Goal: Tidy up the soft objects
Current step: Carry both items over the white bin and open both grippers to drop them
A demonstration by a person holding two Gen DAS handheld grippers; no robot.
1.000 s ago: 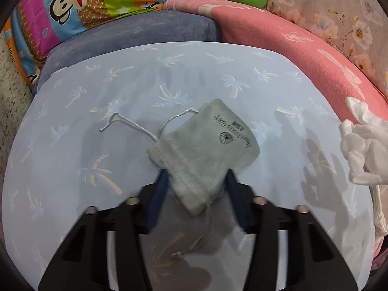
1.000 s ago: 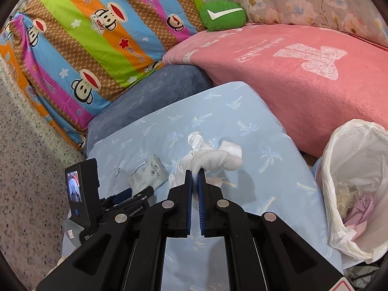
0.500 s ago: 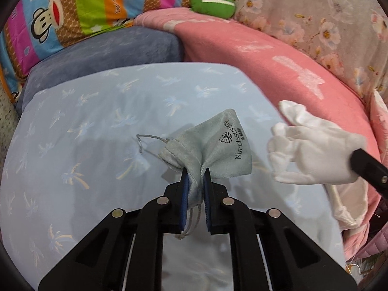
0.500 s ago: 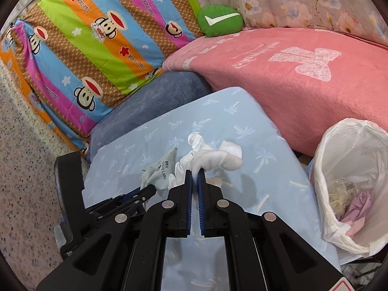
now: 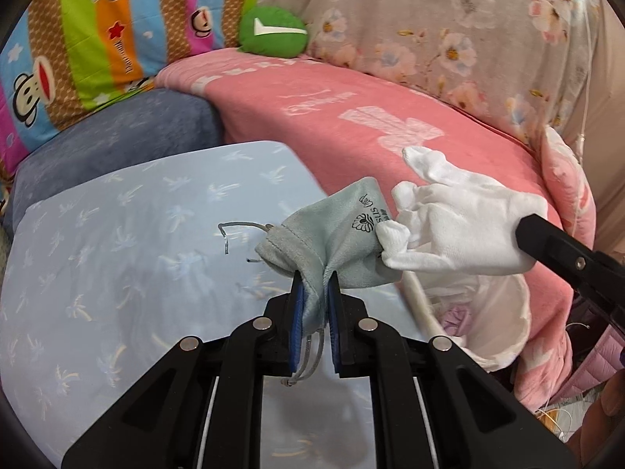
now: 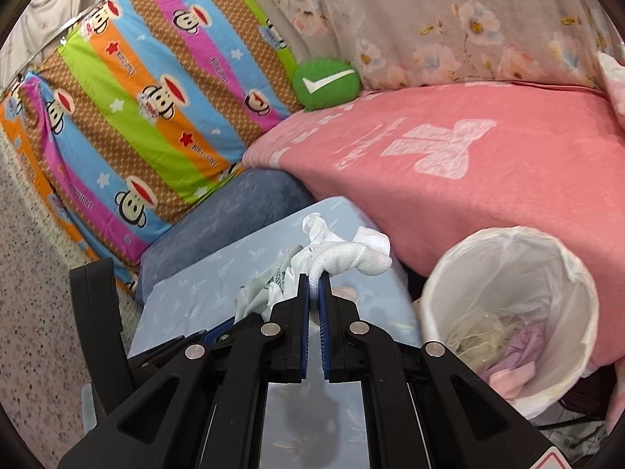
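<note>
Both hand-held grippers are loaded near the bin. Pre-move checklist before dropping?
1. Left hand-held gripper shut on grey pouch: ok.
2. Right hand-held gripper shut on white glove: ok.
3. Pouch and glove apart: not ok, they appear to touch.
4. Pouch drawstring free: not ok, it dangles between the fingers.
5. Lined bin open, with room: ok.
6. Glove directly over the bin: cannot tell.

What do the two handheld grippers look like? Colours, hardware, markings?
Both match: the left gripper and right gripper have matte black angular linkage frames with round silver pivot pins and two flat fingers faced with blue pads. A red-and-white label corner shows at the right gripper's lower edge. No cables or sleeves visible.
</note>
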